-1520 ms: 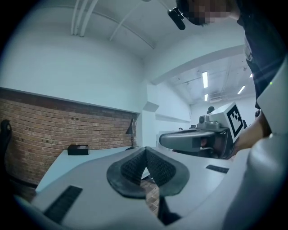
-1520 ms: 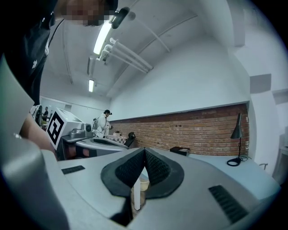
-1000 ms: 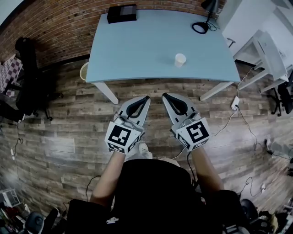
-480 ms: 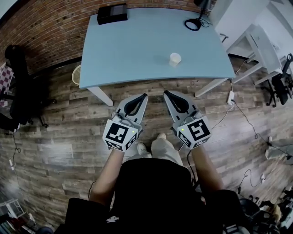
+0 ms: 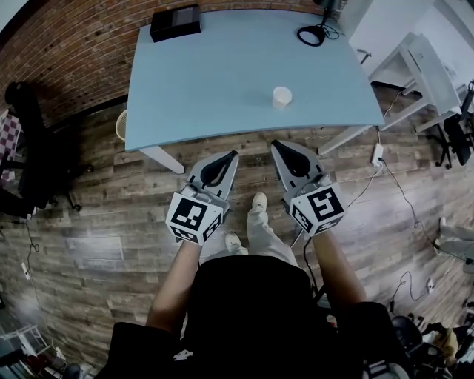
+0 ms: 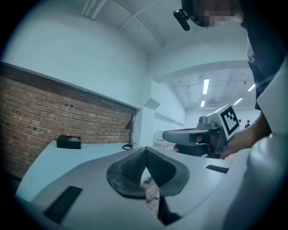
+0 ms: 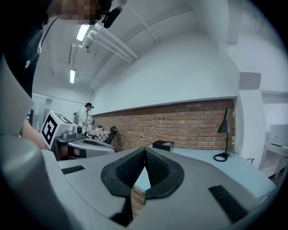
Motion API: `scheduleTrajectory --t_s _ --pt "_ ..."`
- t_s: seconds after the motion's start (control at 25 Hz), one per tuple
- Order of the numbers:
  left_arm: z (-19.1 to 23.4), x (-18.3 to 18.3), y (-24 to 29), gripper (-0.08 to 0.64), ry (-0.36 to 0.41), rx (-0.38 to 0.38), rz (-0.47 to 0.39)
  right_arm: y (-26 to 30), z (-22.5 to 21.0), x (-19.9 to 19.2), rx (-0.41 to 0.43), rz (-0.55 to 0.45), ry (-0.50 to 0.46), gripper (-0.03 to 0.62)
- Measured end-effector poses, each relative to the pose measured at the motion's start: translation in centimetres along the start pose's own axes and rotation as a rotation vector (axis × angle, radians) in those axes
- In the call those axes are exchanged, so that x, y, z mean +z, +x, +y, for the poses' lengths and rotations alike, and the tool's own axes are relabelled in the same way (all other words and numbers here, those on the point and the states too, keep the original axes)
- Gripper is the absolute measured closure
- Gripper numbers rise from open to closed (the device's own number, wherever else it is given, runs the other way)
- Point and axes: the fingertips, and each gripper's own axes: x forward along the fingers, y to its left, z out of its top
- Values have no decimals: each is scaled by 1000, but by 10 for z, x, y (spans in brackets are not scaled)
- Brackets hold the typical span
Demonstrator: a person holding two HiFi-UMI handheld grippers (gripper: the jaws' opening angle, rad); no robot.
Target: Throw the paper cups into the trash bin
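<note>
A white paper cup [image 5: 281, 97] stands upright on the light blue table [image 5: 207, 81], near its front edge, right of the middle. The rim of a pale trash bin [image 5: 120, 124] shows at the table's left front corner, mostly hidden under the tabletop. My left gripper [image 5: 232, 155] and right gripper [image 5: 276, 145] are held side by side over the wooden floor, just short of the table's front edge. Both are shut with nothing between the pads [image 6: 145, 164] [image 7: 144, 167]. The cup lies ahead of the right gripper, apart from it.
A black box [image 5: 175, 22] sits at the table's far left corner and a black desk lamp [image 5: 317, 29] at the far right. A black chair [image 5: 29, 141] stands left by the brick wall. White furniture [image 5: 422, 66] and floor cables [image 5: 385, 178] lie to the right.
Both grippers have moved forward towards the table's front edge and stayed shut. The table and cup have come slightly nearer in the head view as the person steps forward.
</note>
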Motion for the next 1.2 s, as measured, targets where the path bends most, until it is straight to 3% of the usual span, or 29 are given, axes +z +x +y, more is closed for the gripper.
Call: scheduleTrajectory --t_s 1.0,1.2 --pt "29 -10 168 557 -3 -25 90 49 -160 -27 -13 28 64 588" --pt "22 -15 205 557 1 -36 133 49 -194 -35 5 24 124 588"
